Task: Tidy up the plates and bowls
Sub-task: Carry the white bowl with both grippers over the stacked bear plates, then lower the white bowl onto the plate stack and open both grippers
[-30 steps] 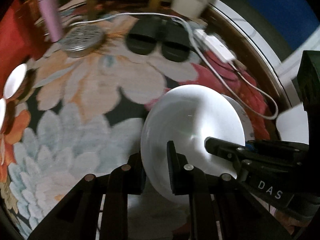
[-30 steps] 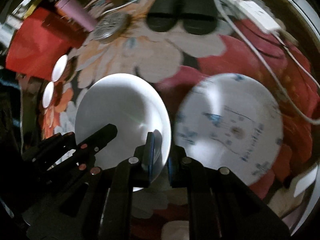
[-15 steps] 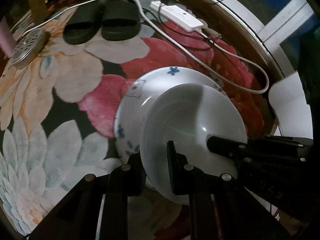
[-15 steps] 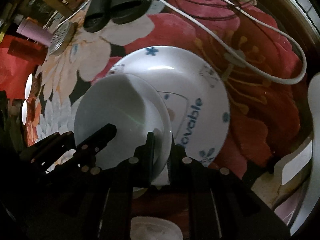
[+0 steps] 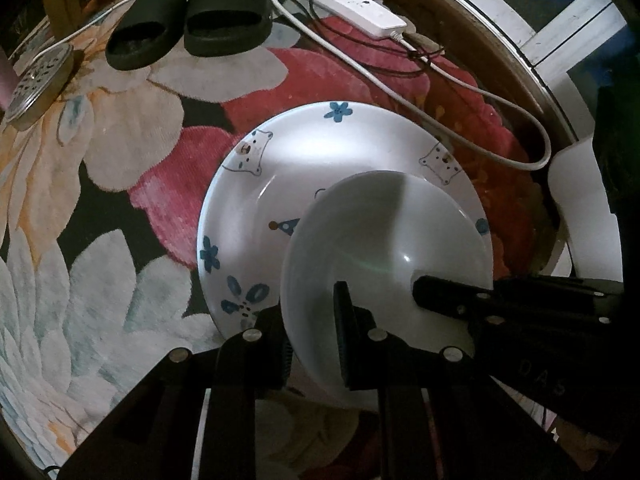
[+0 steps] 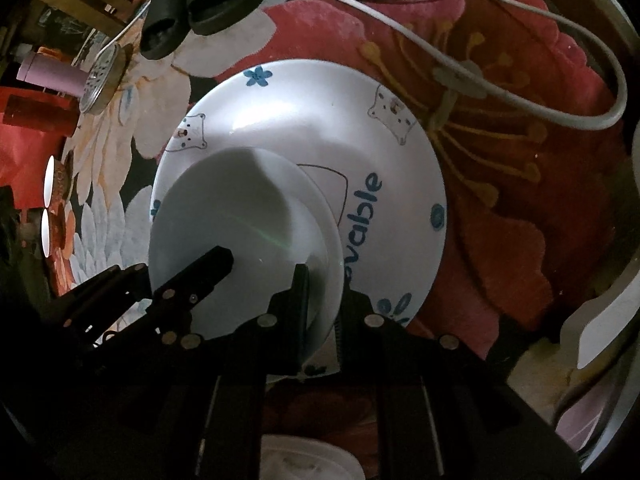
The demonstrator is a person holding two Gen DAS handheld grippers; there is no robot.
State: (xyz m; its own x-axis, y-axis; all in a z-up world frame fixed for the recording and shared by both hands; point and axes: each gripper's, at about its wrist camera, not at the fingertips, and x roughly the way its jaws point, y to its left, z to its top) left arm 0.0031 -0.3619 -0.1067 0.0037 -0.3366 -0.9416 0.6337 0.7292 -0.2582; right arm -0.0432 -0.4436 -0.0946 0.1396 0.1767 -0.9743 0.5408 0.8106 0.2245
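Note:
A plain white bowl (image 5: 384, 248) is held by both grippers over a large white plate (image 5: 288, 168) with blue flowers and bears that lies on the floral rug. My left gripper (image 5: 314, 332) is shut on the bowl's near left rim. My right gripper (image 6: 322, 312) is shut on the bowl's (image 6: 240, 232) right rim; it also shows in the left wrist view (image 5: 460, 296) reaching in from the right. The plate (image 6: 360, 128) reads "lovable" and is partly hidden under the bowl. I cannot tell whether the bowl touches the plate.
A pair of black slippers (image 5: 188, 20), a round metal strainer lid (image 5: 38, 80), a white power strip (image 5: 352, 4) and its white cable (image 5: 460, 128) lie on the rug beyond the plate. A pink cylinder (image 6: 52, 74) and red box (image 6: 28, 120) sit at the left.
Both grippers carried the bowl to the right and lower, from beside the plate to over its near part. The plate now looms larger in both views.

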